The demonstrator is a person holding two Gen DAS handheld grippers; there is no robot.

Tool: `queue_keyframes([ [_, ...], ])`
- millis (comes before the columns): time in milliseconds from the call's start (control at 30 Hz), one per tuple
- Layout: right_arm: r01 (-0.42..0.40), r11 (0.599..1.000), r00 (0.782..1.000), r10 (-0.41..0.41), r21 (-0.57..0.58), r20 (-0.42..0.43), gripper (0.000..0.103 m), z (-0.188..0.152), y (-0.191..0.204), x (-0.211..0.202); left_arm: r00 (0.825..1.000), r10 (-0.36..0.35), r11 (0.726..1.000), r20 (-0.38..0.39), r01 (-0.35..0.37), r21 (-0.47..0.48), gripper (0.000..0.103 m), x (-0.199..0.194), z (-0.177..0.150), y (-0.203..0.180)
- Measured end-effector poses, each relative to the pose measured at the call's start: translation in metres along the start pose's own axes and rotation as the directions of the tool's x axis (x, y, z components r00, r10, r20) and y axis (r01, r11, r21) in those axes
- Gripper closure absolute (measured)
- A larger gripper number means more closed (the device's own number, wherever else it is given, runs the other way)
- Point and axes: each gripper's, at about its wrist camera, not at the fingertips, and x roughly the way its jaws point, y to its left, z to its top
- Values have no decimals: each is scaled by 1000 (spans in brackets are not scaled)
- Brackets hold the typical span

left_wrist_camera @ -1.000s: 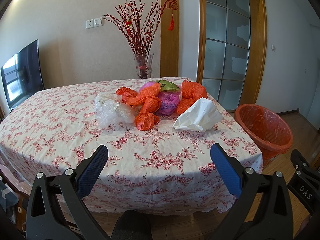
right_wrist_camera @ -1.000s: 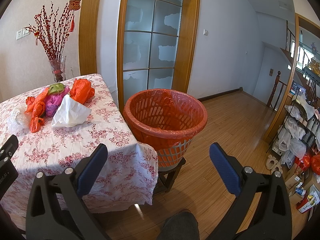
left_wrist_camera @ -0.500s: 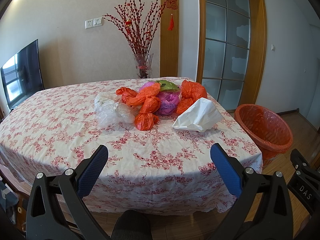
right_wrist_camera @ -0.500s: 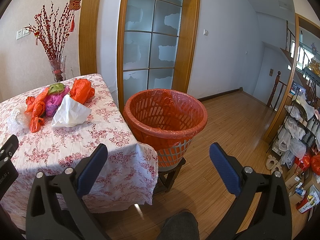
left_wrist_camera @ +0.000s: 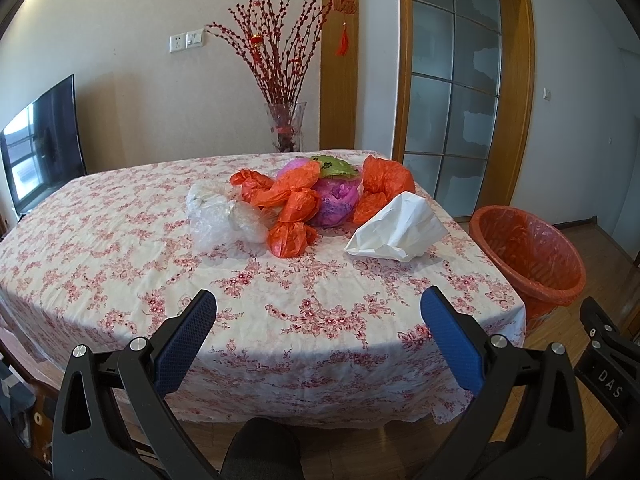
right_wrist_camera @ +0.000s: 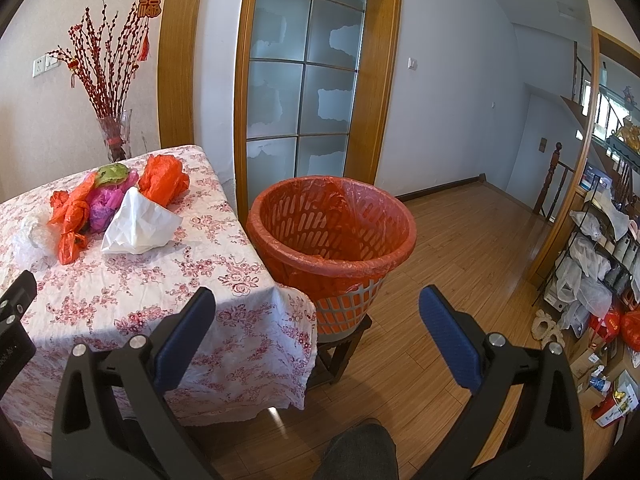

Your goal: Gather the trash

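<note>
Both jaws wide, empty; left gripper (left_wrist_camera: pixel 318 312) short of table (left_wrist_camera: pixel 120 248) edge, right gripper (right_wrist_camera: pixel 316 308) facing basket (right_wrist_camera: pixel 332 224).

You can read the white letters "DAS" on the black body of the right gripper (left_wrist_camera: pixel 610 376) at the lower right of the left wrist view. The red hanging ornament (left_wrist_camera: pixel 344 0) on the wooden door frame bears the character "福".

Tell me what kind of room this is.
Most likely a home dining or living room: a table under a floral cloth, a TV by the wall, a vase of red branches, and a stair rail beyond.
</note>
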Motion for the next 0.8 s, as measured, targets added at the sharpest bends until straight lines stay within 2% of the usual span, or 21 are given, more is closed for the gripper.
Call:
queue_keyframes([
  [200, -38, 999, 999, 38, -16, 2, 4, 2, 8, 7, 999, 7, 999, -50, -9, -52, 2, 14, 2, 16],
  [400, -137, 990, 991, 137, -41, 2, 4, 13, 32, 22, 997, 26, 995, -76, -33, -93, 2, 34, 7, 42],
  [533, -216, 974, 976, 217, -63, 12, 4, 23, 55, 31, 996, 67, 993, -57, -72, -94, 2, 43, 17, 59],
  [633, -313, 948, 949, 314, -62, 6, 4, 34, 75, 43, 994, 99, 989, -43, -103, -111, 2, 52, 25, 75],
  [800, -369, 927, 929, 370, -62, -7, 4, 46, 104, 68, 990, 135, 979, -47, -141, -147, 2, 66, 35, 102],
])
